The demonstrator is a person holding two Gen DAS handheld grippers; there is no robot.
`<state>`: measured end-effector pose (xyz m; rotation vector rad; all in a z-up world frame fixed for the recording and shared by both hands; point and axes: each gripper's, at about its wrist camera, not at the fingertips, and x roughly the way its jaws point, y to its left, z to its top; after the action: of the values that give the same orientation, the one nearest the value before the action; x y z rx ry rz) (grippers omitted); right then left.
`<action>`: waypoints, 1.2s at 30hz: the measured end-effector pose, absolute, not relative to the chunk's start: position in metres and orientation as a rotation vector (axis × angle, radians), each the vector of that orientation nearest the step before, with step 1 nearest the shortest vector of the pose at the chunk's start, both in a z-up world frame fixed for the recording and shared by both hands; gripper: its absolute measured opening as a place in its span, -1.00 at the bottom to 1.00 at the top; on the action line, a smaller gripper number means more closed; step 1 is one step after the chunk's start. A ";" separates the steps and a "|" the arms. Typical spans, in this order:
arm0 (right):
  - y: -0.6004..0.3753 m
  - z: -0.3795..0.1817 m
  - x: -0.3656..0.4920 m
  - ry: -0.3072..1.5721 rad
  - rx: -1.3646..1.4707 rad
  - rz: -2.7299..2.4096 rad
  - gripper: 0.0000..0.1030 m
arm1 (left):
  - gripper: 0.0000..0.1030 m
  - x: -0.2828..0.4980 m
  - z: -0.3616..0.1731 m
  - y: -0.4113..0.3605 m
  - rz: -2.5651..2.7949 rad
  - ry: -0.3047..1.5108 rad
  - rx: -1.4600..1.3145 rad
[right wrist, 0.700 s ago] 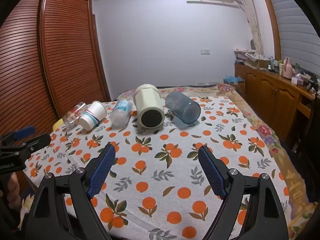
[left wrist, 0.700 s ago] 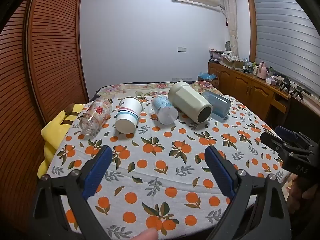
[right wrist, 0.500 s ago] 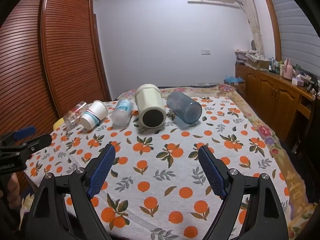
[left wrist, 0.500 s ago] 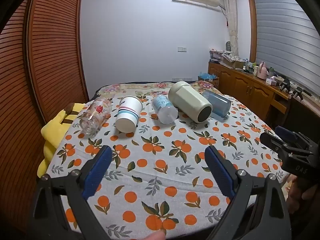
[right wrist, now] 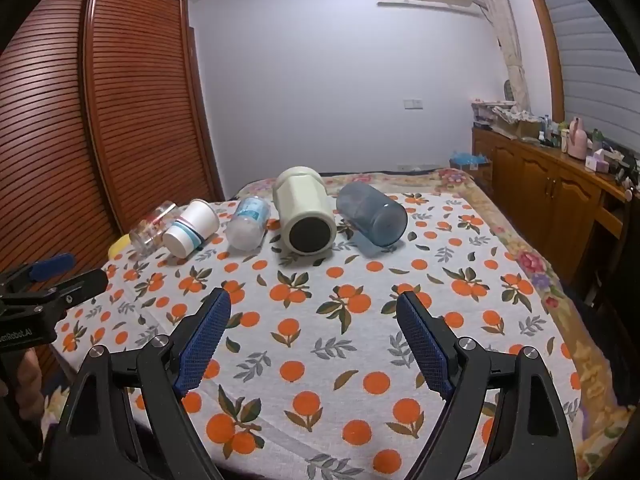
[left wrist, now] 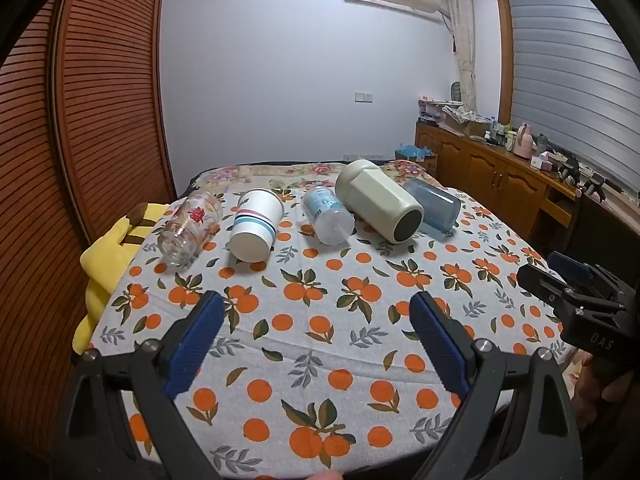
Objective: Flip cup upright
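Observation:
Several cups lie on their sides in a row at the far end of the orange-print cloth: a clear flowered glass (left wrist: 190, 228) (right wrist: 153, 227), a white striped paper cup (left wrist: 256, 229) (right wrist: 191, 227), a clear plastic cup with a blue label (left wrist: 327, 214) (right wrist: 249, 222), a big cream cup (left wrist: 378, 205) (right wrist: 306, 216) and a blue translucent cup (left wrist: 434, 205) (right wrist: 372, 213). My left gripper (left wrist: 316, 312) is open and empty, well short of them. My right gripper (right wrist: 314, 314) is open and empty too; it also shows in the left wrist view (left wrist: 576, 300).
The cloth-covered table (left wrist: 320, 344) stands beside a slatted wooden wardrobe (left wrist: 100, 100) on the left. A yellow plush toy (left wrist: 108, 248) lies at the table's left edge. A wooden cabinet (right wrist: 560, 196) with clutter runs along the right wall.
Both grippers have drifted very slightly; the cups sit a touch higher in view. Nothing was grasped or moved.

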<state>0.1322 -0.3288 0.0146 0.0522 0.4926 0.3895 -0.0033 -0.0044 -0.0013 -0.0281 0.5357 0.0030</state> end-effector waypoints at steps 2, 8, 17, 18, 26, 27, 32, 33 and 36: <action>-0.330 0.015 0.133 0.492 0.050 0.391 0.68 | 0.83 -0.003 -0.001 -0.004 0.003 0.537 -0.029; -0.331 0.016 0.133 0.489 0.050 0.390 0.68 | 0.83 -0.003 -0.001 -0.004 0.002 0.538 -0.030; -0.332 0.017 0.133 0.489 0.050 0.389 0.68 | 0.83 -0.003 -0.001 -0.004 0.003 0.537 -0.031; -0.331 0.016 0.133 0.490 0.051 0.389 0.68 | 0.83 -0.003 -0.001 -0.004 0.003 0.537 -0.032; -0.331 0.016 0.133 0.488 0.049 0.390 0.68 | 0.83 -0.003 -0.003 -0.003 0.002 0.534 -0.031; -0.332 0.017 0.133 0.488 0.049 0.389 0.68 | 0.83 -0.002 -0.003 -0.003 0.002 0.535 -0.031; -0.330 0.016 0.133 0.486 0.048 0.389 0.68 | 0.83 -0.002 -0.003 -0.003 0.002 0.534 -0.031; -0.332 0.017 0.133 0.487 0.048 0.389 0.68 | 0.83 -0.002 -0.003 -0.003 0.002 0.535 -0.031; -0.331 0.017 0.133 0.487 0.048 0.389 0.68 | 0.83 -0.002 -0.003 -0.003 0.001 0.533 -0.032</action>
<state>0.1327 -0.3305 0.0166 0.0479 0.4871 0.3887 -0.0021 -0.0032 -0.0027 -0.0315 0.5332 0.0015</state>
